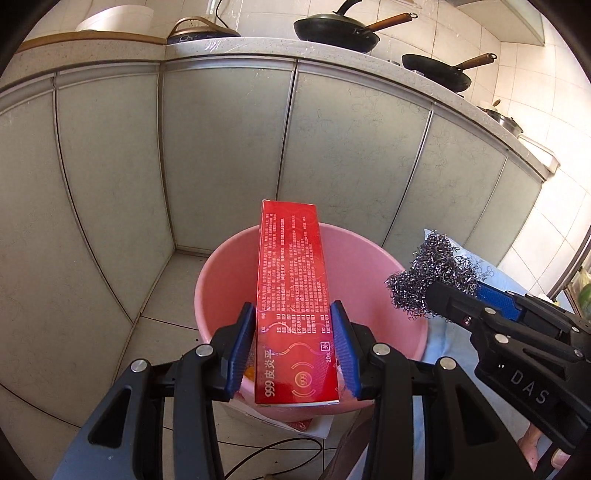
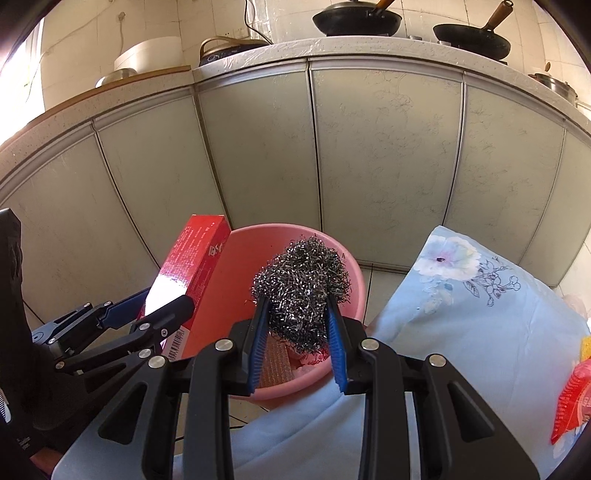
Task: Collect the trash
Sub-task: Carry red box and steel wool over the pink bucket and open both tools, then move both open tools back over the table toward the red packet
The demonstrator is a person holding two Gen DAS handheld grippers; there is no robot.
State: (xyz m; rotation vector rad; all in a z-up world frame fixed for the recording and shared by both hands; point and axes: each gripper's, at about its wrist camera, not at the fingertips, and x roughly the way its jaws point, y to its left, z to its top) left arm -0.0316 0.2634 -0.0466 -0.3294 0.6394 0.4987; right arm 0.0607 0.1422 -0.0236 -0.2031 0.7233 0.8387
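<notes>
My left gripper (image 1: 292, 314) is shut on a long red cardboard box (image 1: 291, 280) and holds it over the pink plastic basin (image 1: 221, 288) on the floor. The box also shows in the right wrist view (image 2: 192, 266), left of the basin (image 2: 240, 266). My right gripper (image 2: 295, 299) is shut on a ball of steel wool (image 2: 301, 284) above the basin's right side. In the left wrist view the steel wool (image 1: 424, 273) and right gripper (image 1: 439, 295) hang at the basin's right rim. Some items lie in the basin bottom, mostly hidden.
Grey cabinet doors (image 1: 221, 147) stand right behind the basin. Woks (image 1: 336, 29) and cookware sit on the counter above. A light blue flowered cloth (image 2: 480, 314) lies to the right, with a red-orange packet (image 2: 570, 398) at its right edge. A cable (image 1: 280, 450) runs on the floor tiles.
</notes>
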